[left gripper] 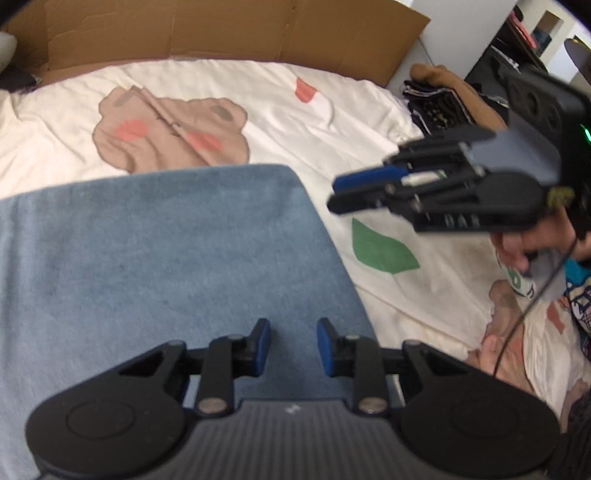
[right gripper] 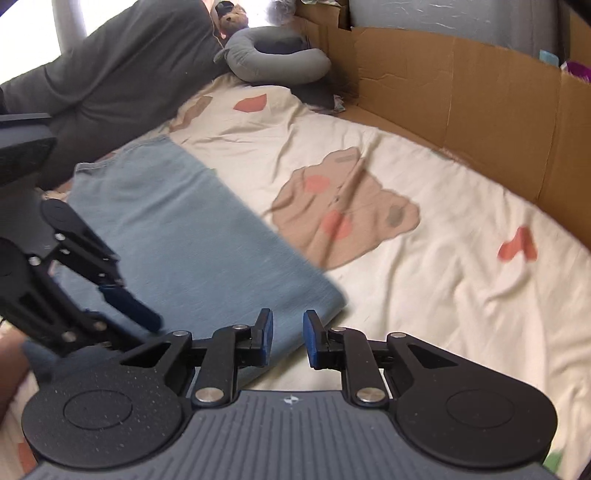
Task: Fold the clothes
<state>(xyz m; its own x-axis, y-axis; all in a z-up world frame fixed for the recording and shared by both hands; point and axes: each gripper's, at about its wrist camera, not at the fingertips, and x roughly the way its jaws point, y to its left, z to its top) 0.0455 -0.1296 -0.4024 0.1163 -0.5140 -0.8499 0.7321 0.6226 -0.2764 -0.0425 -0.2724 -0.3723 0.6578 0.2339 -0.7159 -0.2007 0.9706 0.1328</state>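
A blue garment (left gripper: 166, 266) lies folded flat in a rectangle on the cream bear-print duvet (left gripper: 332, 122). My left gripper (left gripper: 293, 332) hovers over its near right part, open, with nothing between the blue pads. The right gripper (left gripper: 332, 194) hangs to the right of the garment's far corner, above the duvet, and is held by a hand (left gripper: 524, 251). In the right wrist view the right gripper (right gripper: 288, 326) stands open and empty just over the blue garment's (right gripper: 177, 221) near corner. The left gripper (right gripper: 146, 323) reaches in from the left over the cloth.
A cardboard wall (left gripper: 221, 29) lines the far side of the bed. A pile of brown and dark clothes (left gripper: 443, 96) sits at the right end. A grey ring pillow (right gripper: 277, 55) and a dark grey cloth (right gripper: 122, 74) lie at the other end. A patterned garment (left gripper: 580, 295) is at the right edge.
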